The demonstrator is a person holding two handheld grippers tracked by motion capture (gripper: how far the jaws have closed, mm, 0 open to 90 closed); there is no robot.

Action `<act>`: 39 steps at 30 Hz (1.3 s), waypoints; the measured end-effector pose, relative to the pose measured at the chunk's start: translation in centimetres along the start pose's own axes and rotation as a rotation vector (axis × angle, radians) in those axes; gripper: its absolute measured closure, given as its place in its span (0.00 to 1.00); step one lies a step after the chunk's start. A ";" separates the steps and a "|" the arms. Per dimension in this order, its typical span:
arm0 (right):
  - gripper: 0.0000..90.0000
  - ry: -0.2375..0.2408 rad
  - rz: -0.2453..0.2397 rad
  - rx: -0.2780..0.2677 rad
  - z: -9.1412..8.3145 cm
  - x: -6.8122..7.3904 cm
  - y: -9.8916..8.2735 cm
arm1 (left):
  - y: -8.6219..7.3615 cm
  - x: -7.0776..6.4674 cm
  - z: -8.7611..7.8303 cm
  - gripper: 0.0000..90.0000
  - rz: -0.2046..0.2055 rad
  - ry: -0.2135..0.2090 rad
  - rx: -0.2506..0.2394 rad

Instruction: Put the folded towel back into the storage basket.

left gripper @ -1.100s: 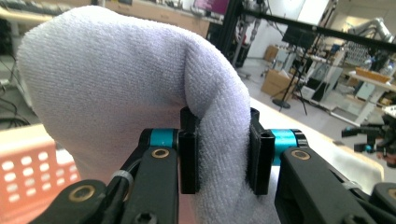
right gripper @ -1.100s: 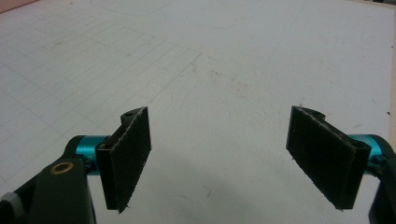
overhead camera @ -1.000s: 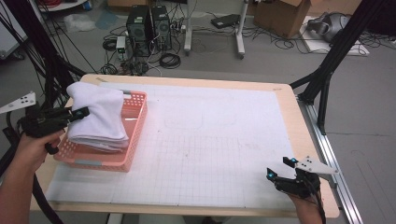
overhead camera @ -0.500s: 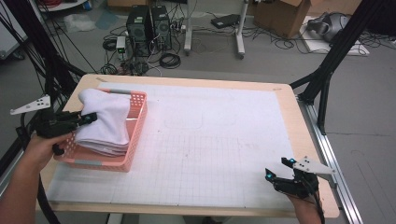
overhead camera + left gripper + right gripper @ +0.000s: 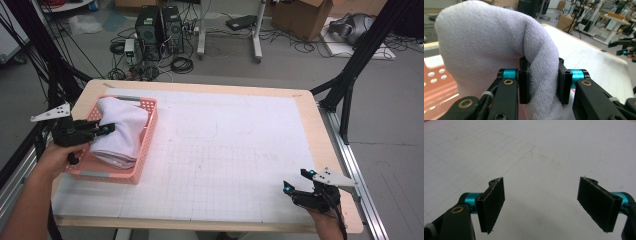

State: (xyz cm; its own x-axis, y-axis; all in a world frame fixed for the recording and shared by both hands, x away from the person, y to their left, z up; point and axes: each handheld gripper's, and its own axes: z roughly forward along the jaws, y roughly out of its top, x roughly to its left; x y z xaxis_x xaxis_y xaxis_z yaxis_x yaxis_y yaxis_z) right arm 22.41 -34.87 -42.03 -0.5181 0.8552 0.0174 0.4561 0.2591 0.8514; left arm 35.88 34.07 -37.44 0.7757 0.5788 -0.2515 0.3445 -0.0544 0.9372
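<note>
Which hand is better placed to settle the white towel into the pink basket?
Left. The left hand-held gripper is clamped on the folded white towel right over the pink basket. The right hand-held gripper is open above bare table at the opposite near corner.

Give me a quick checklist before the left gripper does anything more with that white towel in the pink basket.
1. Left gripper jaws clamped on the white towel: ok; they have just eased open slightly.
2. Towel inside the pink basket: ok, it bulges above the rim.
3. Basket fully on the table: ok.
4. Right gripper open, holding nothing: ok.
5. Right gripper apart from the basket: ok.
6. What lies under the towel: cannot tell.
</note>
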 end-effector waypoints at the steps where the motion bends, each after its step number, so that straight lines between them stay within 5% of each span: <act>1: 0.23 0.000 0.002 0.000 0.0 0.0 0.0 | 0.0 0.0 0.0 0.77 0.000 0.000 0.000; 5: 0.23 0.000 0.005 0.002 0.0 -0.1 -0.1 | -0.3 0.4 -0.2 0.76 -0.028 0.031 0.010; 7: 0.23 0.001 0.002 0.002 0.0 -0.1 -0.1 | -0.5 0.6 -0.3 0.74 -0.085 0.057 0.036; 12: 0.23 0.002 -0.001 0.004 0.1 0.0 0.0 | -0.5 0.8 -0.3 0.67 -0.142 0.086 0.062; 13: 0.23 0.001 0.000 0.005 0.0 0.0 0.0 | -0.4 1.0 -0.4 0.51 -0.217 0.107 0.063; 14: 0.23 0.000 -0.002 0.005 0.0 0.0 0.0 | -0.4 1.1 -0.5 0.47 -0.236 0.117 0.068; 20: 0.23 0.004 -0.001 0.005 0.1 0.1 0.0 | -0.3 1.2 -0.7 0.38 -0.286 0.220 0.134; 23: 0.23 0.003 -0.003 0.008 0.1 0.1 0.0 | -0.3 1.1 -0.3 0.41 -0.308 0.322 0.201; 30: 0.23 0.005 -0.001 0.006 0.1 0.1 0.0 | -0.4 1.1 -0.1 0.72 -0.314 0.402 0.230; 34: 0.23 0.005 -0.004 0.008 0.1 0.1 0.0 | -0.4 0.9 0.1 0.78 -0.289 0.393 0.228; 39: 0.23 0.006 -0.003 0.009 0.1 0.1 0.0 | -0.4 0.3 0.8 0.79 -0.253 0.277 0.169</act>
State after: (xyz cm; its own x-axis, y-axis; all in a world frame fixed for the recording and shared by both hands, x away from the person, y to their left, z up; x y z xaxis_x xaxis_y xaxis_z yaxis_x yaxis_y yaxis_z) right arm 22.47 -34.70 -42.08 -0.5238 0.8517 0.0181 0.4612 0.2657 0.8466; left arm 36.41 33.59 -38.04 0.4919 0.7868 -0.3727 0.6056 -0.0017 0.7958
